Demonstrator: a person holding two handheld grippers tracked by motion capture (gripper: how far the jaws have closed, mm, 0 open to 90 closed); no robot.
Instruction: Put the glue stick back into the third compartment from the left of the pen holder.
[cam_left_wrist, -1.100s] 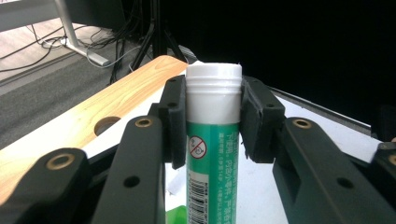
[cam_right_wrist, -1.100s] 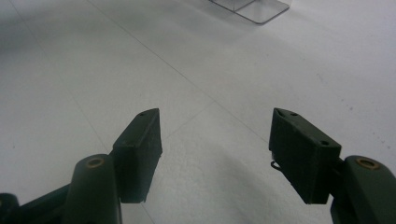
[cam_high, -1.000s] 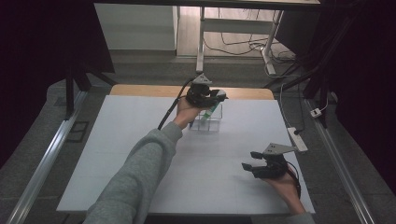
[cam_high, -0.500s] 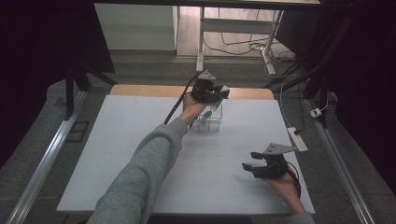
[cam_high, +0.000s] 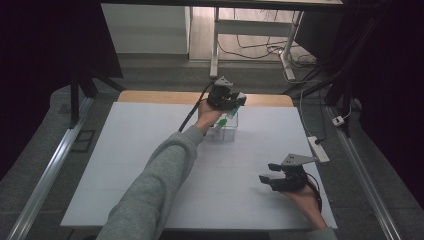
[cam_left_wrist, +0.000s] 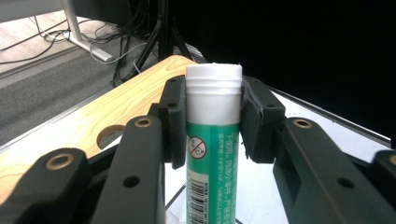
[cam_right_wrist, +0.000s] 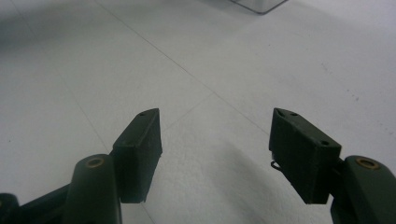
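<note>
Loads of bare counter (cam_high: 150, 165) around the right hand-held gripper (cam_high: 270, 179), nothing between its jaws. The clear box (cam_high: 225, 131) under the left hand-held gripper (cam_high: 235, 100) is the one obstacle.

Green tube's (cam_left_wrist: 212, 158) lower end (cut off by frame edge)

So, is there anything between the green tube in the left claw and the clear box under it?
Nothing visible stands in the way. The left claw is shut on the green tube just below its white cap, and in the high view the tube hangs tilted right at the open top of the clear box. What lies inside the box is not clear.
</note>
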